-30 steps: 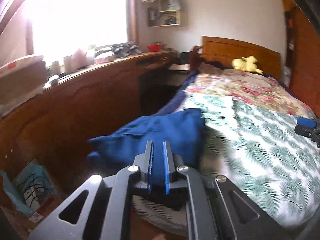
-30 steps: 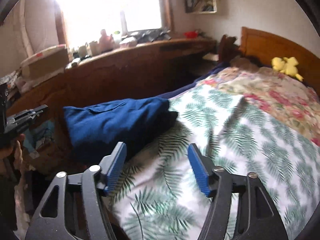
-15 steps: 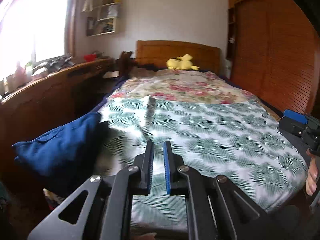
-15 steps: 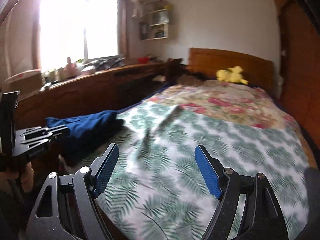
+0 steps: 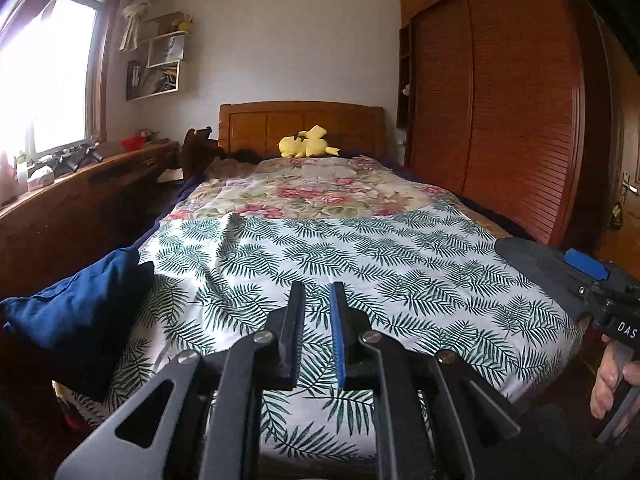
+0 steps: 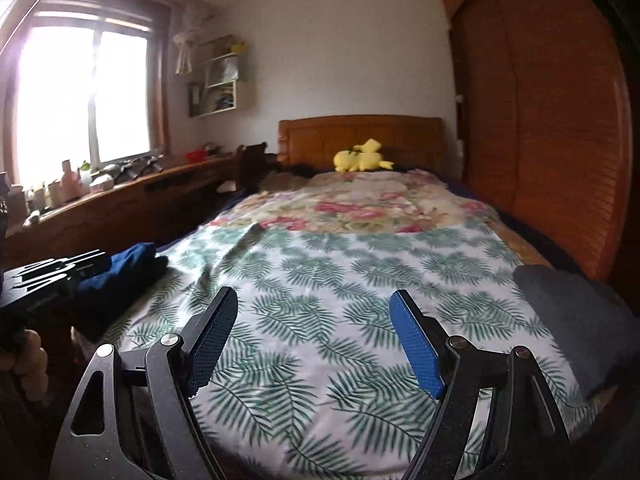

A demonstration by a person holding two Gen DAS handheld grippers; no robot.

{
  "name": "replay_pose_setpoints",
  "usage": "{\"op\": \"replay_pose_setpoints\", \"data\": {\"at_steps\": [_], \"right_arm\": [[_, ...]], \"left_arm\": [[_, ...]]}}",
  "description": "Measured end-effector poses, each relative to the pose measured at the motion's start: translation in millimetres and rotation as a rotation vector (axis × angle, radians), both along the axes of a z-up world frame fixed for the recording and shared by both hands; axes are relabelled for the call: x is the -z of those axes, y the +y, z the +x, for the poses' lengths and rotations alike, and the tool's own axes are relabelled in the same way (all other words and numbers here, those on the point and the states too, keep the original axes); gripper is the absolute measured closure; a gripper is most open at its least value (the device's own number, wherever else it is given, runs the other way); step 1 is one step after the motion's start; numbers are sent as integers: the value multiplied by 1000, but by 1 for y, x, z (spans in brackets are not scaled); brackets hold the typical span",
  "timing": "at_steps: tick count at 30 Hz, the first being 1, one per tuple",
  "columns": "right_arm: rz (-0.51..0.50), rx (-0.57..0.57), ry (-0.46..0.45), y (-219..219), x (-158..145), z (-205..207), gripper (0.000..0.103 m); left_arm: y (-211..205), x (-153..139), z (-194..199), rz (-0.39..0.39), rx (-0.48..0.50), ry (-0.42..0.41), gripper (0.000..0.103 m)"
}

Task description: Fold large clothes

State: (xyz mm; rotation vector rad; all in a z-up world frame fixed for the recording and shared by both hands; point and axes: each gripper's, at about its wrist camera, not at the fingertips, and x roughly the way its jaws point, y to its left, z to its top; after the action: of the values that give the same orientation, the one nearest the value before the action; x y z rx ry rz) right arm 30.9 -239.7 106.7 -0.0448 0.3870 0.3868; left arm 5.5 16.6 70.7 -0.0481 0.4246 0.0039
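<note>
Grey cloth, the grey garment (image 6: 572, 320), lies heaped on the near right corner of the bed (image 5: 400, 264), just beside the right claw (image 6: 313, 292). That claw's jaws have just been opening and now stand wide, w/ nothing between them. The left claw (image 5: 317, 286) is all but closed, only a thin slit between the pads, also empty. The blue garment (image 5: 80, 312) sits as a compact bundle on the near left corner and half hangs over the edge. It looks already folded, so the grey one is prob. next, tho I can't tell what kind of garment it is. Both claws hover over the foot of the fern-print sheet, pointing up the bed towards the floral quilt (image 5: 312, 192) and the yellow plush (image 5: 308, 146). To do this step well, open the left claw first, since it can't pinch anything as it stands. Then take the grey heap by two edge points, e.g. shoulders or waistband, not by a fistful from the middle. Lift and drag it onto the bare sheet in the centre, well apart from the blue bundle, and spread it flat before any fold. Watch out for pinching the sheet along w/ the cloth, & keep clear of the wardrobe (image 5: 500, 120) side
</note>
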Motion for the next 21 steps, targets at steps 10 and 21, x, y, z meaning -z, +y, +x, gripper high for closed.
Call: {"op": "replay_pose_setpoints", "data": {"at_steps": [10, 21], "right_arm": [[31, 25, -16, -22, 4, -17, 23], [38, 33, -15, -27, 6, -17, 23]], "left_arm": [[-11, 1, -10, 28, -8, -5, 90], [-11, 3, -9, 16, 0, 8, 89]]}}
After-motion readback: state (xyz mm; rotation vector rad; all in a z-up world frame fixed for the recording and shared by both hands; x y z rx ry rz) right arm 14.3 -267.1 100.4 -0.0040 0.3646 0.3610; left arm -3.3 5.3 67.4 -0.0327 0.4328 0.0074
